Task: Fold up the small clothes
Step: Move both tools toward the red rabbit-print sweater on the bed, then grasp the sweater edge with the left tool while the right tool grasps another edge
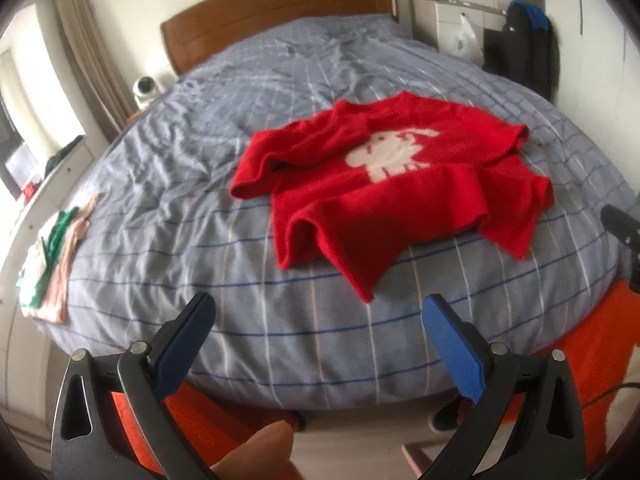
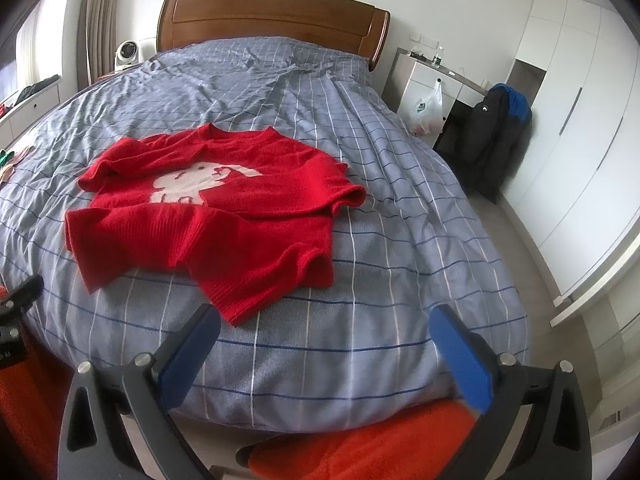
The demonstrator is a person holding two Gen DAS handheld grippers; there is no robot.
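The left gripper (image 1: 318, 308) is being held with its blue pads spread wide apart, nothing between them, hovering just off the near edge of the bed (image 1: 200, 184). The right gripper (image 2: 326, 320) is likewise being held apart and empty above the near edge of the same bed. A red sweater (image 1: 384, 196) with a white animal figure is lying rumpled on the grey checked duvet, face up, neck toward the far headboard (image 2: 272, 16), sleeves bunched over the body, one corner of the hem pointing toward the grippers. It is being touched by neither gripper. A small pile of folded clothes (image 1: 52, 256), pink, white and green, is sitting at the left edge of the bed, well apart from the sweater. An orange rug (image 2: 360, 440) is showing on the floor below the near edge. A dark jacket (image 2: 496, 136) is hanging over a chair at the far right, near a white wardrobe (image 2: 580, 120).
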